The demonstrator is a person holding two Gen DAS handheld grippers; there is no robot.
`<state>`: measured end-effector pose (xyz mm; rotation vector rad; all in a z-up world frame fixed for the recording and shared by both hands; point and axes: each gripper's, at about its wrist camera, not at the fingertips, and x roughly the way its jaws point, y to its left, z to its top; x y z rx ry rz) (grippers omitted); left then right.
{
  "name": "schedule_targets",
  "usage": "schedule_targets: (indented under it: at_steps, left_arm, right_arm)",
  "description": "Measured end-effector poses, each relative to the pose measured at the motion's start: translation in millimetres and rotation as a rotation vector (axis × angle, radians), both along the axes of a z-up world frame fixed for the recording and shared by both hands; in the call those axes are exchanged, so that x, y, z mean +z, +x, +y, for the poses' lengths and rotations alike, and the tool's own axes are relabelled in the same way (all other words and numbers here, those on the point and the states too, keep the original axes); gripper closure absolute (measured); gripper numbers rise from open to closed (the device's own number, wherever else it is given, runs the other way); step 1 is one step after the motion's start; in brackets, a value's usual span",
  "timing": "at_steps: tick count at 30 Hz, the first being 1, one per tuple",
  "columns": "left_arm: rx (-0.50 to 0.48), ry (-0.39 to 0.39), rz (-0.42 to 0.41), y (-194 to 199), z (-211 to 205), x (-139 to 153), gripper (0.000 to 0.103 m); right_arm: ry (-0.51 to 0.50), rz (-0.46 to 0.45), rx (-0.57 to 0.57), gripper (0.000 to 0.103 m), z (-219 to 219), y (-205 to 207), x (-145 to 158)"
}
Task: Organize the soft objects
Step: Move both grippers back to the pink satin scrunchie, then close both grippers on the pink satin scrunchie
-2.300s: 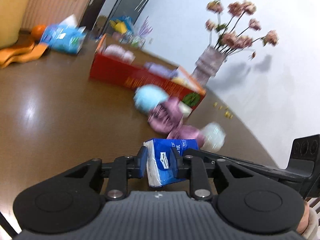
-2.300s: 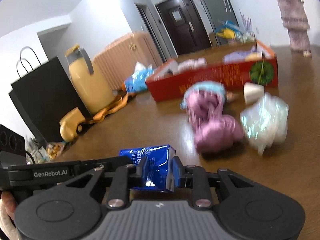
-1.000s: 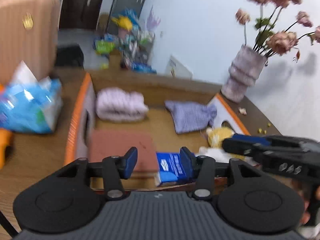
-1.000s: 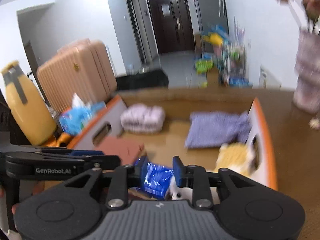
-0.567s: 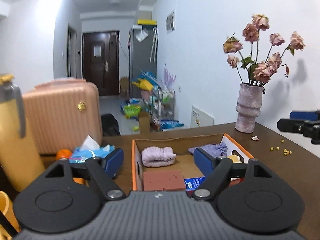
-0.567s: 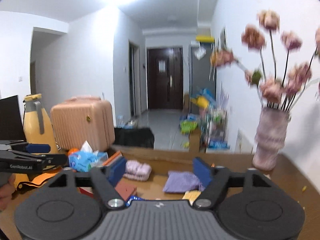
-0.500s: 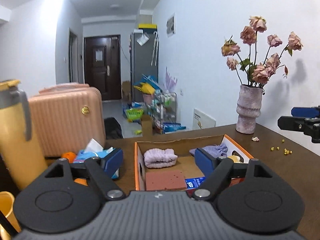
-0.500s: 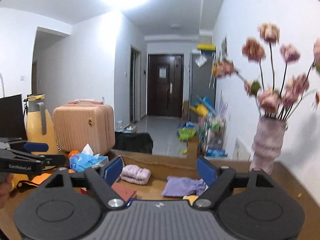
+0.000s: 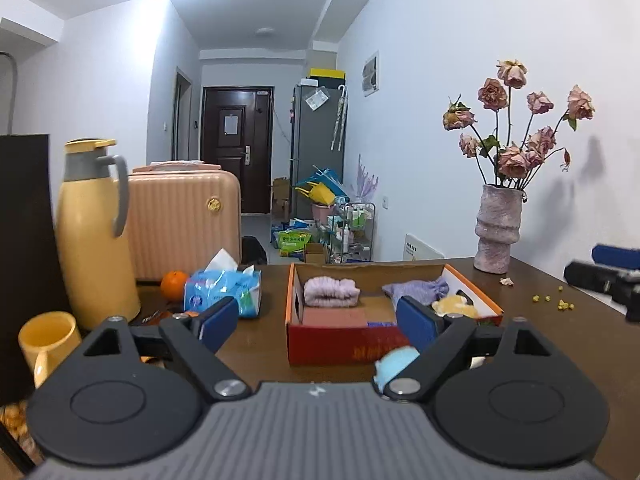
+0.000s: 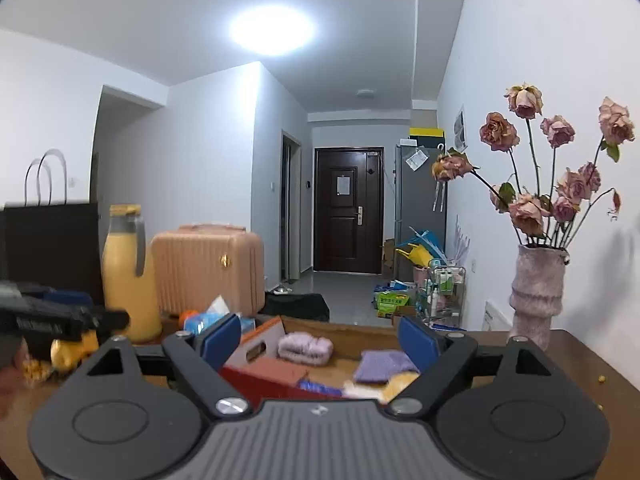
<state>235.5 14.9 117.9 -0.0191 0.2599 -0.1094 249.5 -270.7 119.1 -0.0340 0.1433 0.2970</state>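
- The left wrist view looks forward along its own gripper (image 9: 316, 322), low over the brown table (image 9: 560, 344), aimed down the room toward the dark door (image 9: 237, 148).
- It sits close to the red box (image 9: 340, 344), seeing into it from just above the near wall.
- The right wrist view also looks forward along its gripper (image 10: 320, 338), facing the same door (image 10: 347, 210), tilted less downward, with more ceiling in frame.
- It sits to the right, nearer the vase (image 10: 536, 296).
- Both views share the box (image 10: 256, 346), the yellow flask (image 9: 94, 236), the suitcase (image 9: 186, 220) and the hallway.
- Each view catches the other gripper at its edge.
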Motion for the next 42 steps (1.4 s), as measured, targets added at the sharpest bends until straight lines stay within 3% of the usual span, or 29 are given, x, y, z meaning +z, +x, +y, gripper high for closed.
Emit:
schedule_targets:
  at_steps: [4, 8, 12, 22, 28, 30, 31, 35, 38, 40, 41, 42]
  left_arm:
    - [0.008, 0.012, -0.027, -33, -2, -20, 0.008]
    - [-0.003, -0.034, 0.030, -57, -2, -42, 0.008]
    - [-0.015, 0.016, 0.051, -73, -8, -59, 0.008]
    - [-0.055, 0.022, 0.100, -70, -20, -71, 0.008]
    - [-0.109, 0.027, 0.115, -32, -33, -71, 0.012]
    - [-0.146, 0.014, 0.150, -11, -37, -72, 0.029]
    - [-0.166, 0.001, 0.167, 0, -38, -73, 0.031]
    - [-0.241, -0.024, 0.213, 48, -51, -76, 0.031]
    - [-0.316, -0.023, 0.193, 79, -64, -79, 0.028]
    - [-0.337, -0.023, 0.223, 105, -74, -85, 0.028]
    - [-0.339, -0.022, 0.244, 115, -78, -89, 0.033]
    - [-0.330, -0.021, 0.279, 126, -81, -93, 0.048]
  right_arm:
    - [0.010, 0.018, -0.012, 0.017, -2, -31, -27]
    - [0.000, 0.024, -0.024, 0.017, -1, -61, -52]
    - [0.045, 0.062, -0.025, 0.017, -2, -87, -73]
    - [0.040, 0.141, 0.017, 0.020, 8, -99, -98]
    - [0.034, 0.219, 0.043, 0.032, 23, -66, -104]
    - [0.029, 0.262, 0.040, 0.037, 29, -48, -108]
    - [0.027, 0.283, 0.037, 0.039, 31, -38, -110]
    - [0.046, 0.376, 0.023, 0.047, 39, 3, -119]
    - [0.047, 0.410, 0.014, 0.047, 43, 27, -124]
    - [0.038, 0.412, -0.004, 0.047, 47, 38, -126]
    - [0.032, 0.412, -0.010, 0.048, 48, 43, -127]
    - [0.024, 0.415, -0.012, 0.055, 49, 46, -128]
